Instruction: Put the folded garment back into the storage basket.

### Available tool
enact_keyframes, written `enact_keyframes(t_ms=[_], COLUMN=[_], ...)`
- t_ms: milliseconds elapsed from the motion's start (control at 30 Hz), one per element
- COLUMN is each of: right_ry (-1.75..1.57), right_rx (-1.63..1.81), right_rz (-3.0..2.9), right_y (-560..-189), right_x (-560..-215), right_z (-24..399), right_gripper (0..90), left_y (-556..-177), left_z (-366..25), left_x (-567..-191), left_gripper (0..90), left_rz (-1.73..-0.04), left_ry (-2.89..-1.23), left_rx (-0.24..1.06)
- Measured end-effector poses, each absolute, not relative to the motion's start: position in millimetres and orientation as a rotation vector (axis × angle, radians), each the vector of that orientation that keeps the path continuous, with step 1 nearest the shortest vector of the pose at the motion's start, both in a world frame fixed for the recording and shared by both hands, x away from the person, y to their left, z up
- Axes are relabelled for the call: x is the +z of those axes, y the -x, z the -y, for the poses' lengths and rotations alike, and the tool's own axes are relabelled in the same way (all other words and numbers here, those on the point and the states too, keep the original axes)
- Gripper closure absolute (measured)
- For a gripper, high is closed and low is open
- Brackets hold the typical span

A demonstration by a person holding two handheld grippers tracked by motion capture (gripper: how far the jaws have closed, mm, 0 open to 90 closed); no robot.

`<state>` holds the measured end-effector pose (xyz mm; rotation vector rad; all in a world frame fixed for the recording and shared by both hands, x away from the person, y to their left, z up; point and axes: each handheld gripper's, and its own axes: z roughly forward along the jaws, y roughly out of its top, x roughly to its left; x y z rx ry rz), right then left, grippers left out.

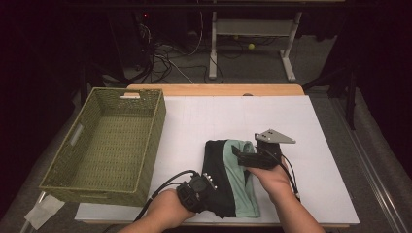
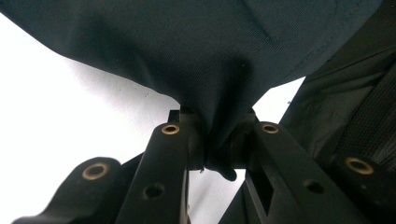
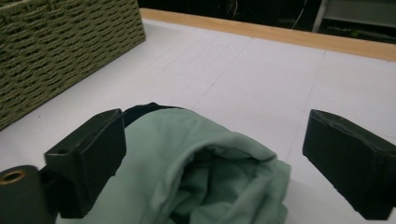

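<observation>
The left hand-held gripper (image 1: 206,182) is clamped tight on the black edge of the folded black-and-mint garment (image 1: 232,179), which lies on the white tabletop (image 1: 320,145) just right of the woven basket (image 1: 77,165). The right hand-held gripper (image 1: 241,154) hovers over the mint end, jaws wide apart, gripping nothing.

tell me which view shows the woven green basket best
The high view: the whole rectangular woven green basket sits open-topped at the table's left. The right gripper view catches one woven side wall at upper left; the left gripper view offers dark fabric and white tabletop.
</observation>
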<state>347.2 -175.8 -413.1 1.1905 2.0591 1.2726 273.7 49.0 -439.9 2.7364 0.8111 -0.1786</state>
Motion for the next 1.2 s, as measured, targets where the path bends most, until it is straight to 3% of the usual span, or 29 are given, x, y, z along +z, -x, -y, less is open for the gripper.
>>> enact_keyframes(t_ms=[800,1200], right_ry=[-1.473,-1.530], right_rx=[1.192,1.260], right_rz=[-2.113,-2.209], right_y=[-352,-359], right_x=[-464,-474], right_z=[216,204], right_gripper=[5.9,7.9], left_y=[-274,-274], left_z=[-51,-51], left_x=[-441,-441], left_gripper=[77.6,77.6], left_rz=[-0.795,-0.802], left_ry=[-2.724,-2.724], left_rx=[-0.178,-0.184])
